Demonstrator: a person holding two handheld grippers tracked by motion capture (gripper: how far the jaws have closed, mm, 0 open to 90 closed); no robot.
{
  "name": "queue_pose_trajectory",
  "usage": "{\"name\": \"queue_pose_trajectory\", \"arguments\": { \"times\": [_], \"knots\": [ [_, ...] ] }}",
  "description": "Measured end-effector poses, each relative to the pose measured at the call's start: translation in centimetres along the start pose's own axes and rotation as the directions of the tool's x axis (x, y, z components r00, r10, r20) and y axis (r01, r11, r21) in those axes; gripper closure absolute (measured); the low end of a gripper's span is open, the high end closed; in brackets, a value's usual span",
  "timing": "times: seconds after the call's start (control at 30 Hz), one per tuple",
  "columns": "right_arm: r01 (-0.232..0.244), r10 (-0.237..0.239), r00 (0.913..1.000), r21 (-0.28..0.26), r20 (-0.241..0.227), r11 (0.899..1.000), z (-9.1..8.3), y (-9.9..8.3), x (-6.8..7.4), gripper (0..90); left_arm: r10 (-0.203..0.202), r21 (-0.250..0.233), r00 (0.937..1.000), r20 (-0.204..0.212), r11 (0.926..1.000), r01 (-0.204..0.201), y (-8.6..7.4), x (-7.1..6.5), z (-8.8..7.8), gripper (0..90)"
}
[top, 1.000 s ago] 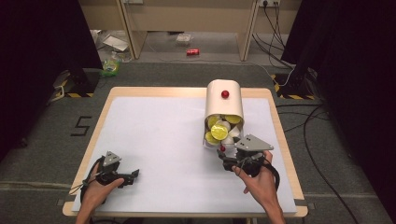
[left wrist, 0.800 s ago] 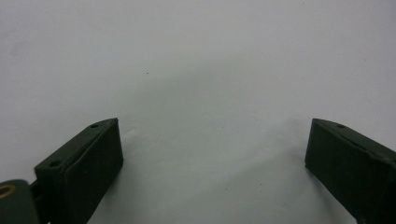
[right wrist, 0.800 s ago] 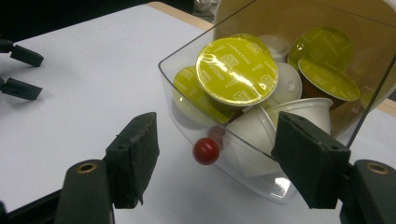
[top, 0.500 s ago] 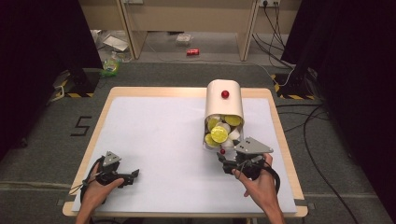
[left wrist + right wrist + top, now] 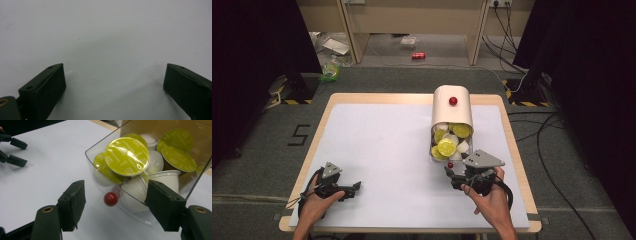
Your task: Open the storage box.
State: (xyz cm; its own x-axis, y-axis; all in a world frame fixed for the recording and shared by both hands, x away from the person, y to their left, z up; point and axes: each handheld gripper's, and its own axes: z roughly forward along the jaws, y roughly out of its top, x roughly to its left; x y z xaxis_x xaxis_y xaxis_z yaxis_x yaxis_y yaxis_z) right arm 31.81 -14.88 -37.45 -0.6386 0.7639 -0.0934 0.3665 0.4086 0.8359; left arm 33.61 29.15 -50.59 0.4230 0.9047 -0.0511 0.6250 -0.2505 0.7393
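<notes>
A clear plastic drawer (image 5: 117, 195) full of coffee capsules sits right of centre in the high view, pulled out from under a cream, round-topped dispenser housing (image 5: 452, 107) that carries a small red knob on top (image 5: 453, 101). A second small red knob (image 5: 110, 199) is fixed to the drawer's transparent front wall, low on its curved face. Inside lie capsules with shiny yellow-green foil lids (image 5: 127, 156) printed "Cappuccino", mixed with plain white capsules (image 5: 163, 178) lying on their sides.

In the right gripper view the right claw (image 5: 116, 205) frames that front knob: its two black jaws stand on either side of it, apart from it, with nothing pressed between the pads. The jaws have just been closing, yet they are partly open and grip nothing. The right-hand jaw overlaps the drawer's front corner in the picture; whether it touches the plastic cannot be told.

The drawer's far end is hidden under the housing, and its right wall is cut off by the frame edge. The lid print is too small to read beyond the one word.

The left claw (image 5: 113, 85) rests low at the lower left of the high view, jaws wide apart over the bare white tabletop (image 5: 377, 145), holding nothing.
</notes>
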Motion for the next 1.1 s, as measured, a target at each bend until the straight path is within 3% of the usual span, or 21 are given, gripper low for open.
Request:
{"name": "queue_pose_trajectory", "arguments": {
  "times": [0.4, 0.57, 0.8, 1.1],
  "knots": [
    [-0.011, 0.011, 0.9998, 0.006, -0.014, 1.0, -0.2, -0.1, 0.1, 32.5, 0.001, 0.001, 1.0, -0.001, 1.0, -0.001, 0.0, 0.0, 0.0, 3.5],
    [-0.033, 0.033, 0.9994, -0.03, 0.003, 0.999, -0.2, -0.1, -0.1, 31.2, -0.001, 0.002, 1.0, 0.001, 1.0, 0.001, 0.0, 0.0, 0.0, 3.4],
    [-0.061, 0.065, 0.9976, -0.122, 0.025, 0.991, -0.3, 0.1, -0.6, 28.3, 0.009, 0.008, 0.9999, -0.006, 0.9999, -0.009, 0.1, -0.1, 0.1, 2.8],
    [-0.052, 0.06, 0.9969, -0.139, 0.051, 0.989, 0.2, 0.3, -1.1, 24.3, 0.009, 0.008, 0.9999, -0.005, 0.9999, -0.009, 0.1, -0.1, 0.1, 2.7]
  ]
}}
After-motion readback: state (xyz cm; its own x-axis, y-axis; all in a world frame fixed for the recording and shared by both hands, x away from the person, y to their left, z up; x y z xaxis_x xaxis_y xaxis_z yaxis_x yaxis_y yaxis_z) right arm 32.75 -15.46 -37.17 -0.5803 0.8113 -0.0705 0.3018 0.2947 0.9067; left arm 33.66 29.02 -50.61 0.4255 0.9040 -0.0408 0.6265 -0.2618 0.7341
